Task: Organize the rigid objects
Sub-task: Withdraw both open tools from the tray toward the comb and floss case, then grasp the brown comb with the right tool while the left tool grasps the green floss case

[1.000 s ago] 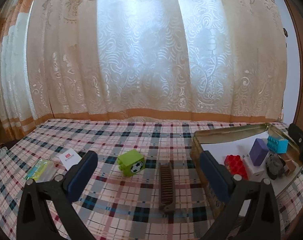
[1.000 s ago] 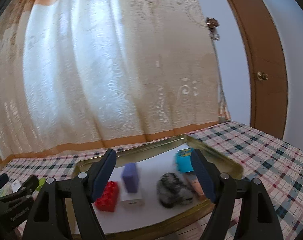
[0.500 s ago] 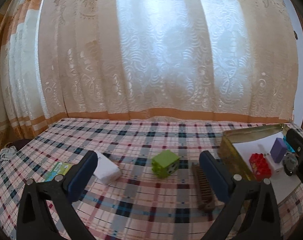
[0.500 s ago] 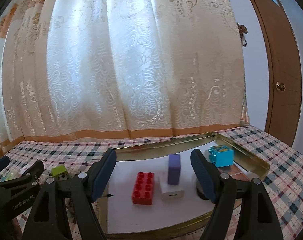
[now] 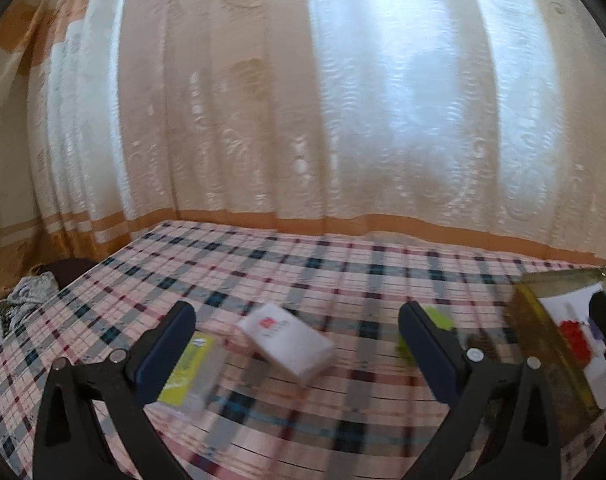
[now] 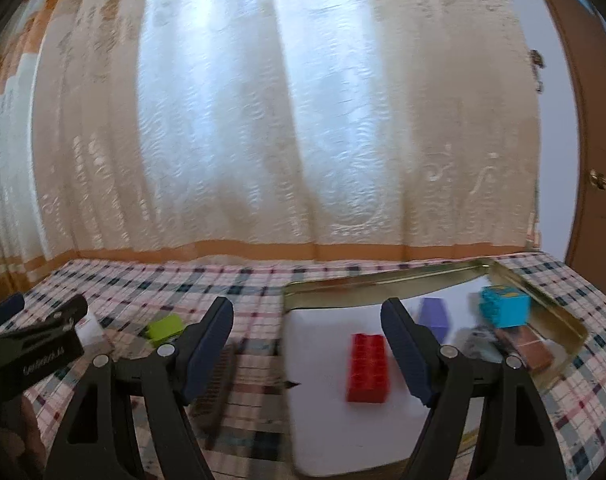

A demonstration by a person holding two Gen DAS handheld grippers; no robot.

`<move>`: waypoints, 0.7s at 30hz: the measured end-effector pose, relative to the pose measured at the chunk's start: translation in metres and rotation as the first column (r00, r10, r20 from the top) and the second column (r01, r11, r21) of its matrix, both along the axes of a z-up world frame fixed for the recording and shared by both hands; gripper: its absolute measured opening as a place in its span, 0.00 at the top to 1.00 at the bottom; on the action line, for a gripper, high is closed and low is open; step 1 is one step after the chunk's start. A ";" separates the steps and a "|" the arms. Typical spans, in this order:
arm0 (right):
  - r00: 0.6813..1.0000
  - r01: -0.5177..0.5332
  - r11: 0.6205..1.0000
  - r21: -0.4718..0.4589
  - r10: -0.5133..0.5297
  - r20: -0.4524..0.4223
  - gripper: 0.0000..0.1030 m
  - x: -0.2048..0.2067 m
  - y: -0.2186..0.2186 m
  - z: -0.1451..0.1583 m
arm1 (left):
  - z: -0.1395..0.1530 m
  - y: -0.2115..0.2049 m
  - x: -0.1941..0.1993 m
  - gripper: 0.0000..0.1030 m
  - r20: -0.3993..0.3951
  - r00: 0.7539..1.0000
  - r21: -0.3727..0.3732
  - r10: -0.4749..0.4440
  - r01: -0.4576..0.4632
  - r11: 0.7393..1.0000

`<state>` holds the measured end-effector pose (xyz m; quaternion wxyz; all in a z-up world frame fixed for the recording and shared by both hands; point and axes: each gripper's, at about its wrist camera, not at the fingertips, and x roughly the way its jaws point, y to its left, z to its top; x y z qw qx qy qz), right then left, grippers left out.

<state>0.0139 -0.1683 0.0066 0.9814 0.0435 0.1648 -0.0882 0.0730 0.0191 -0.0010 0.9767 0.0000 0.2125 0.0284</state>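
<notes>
Lace curtains hang behind a bed under a plaid cover (image 5: pixel 303 272), and that is my work surface. Loose on it I see a white box (image 5: pixel 287 340), a yellow-green packet (image 5: pixel 187 368), a green cube (image 6: pixel 165 327) and a dark comb (image 6: pixel 219 380). Sorted pieces already sit in the gold tray (image 6: pixel 383 278): red brick (image 6: pixel 367 366), purple block (image 6: pixel 435 314), blue block (image 6: pixel 505 306).

I judge I'm between picks. My left gripper (image 5: pixel 295 348) is spread wide with the white box ahead between its fingers, untouched. My right gripper (image 6: pixel 307 344) holds nothing; its jaws have just been closing a little. Next I'd lower the left around the box squarely before squeezing.
</notes>
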 end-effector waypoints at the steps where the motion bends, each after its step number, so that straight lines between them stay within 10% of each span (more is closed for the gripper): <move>1: 1.000 -0.025 1.000 -0.005 0.025 -0.011 0.30 0.004 0.007 0.000 | 0.000 0.006 0.003 0.00 -0.006 1.000 -0.002 0.016 -0.016 1.000; 21: 0.914 -0.186 0.980 0.068 0.198 -0.354 0.45 0.078 0.065 -0.030 | -0.004 0.106 0.033 0.00 -0.070 0.971 -0.054 0.227 -0.231 0.972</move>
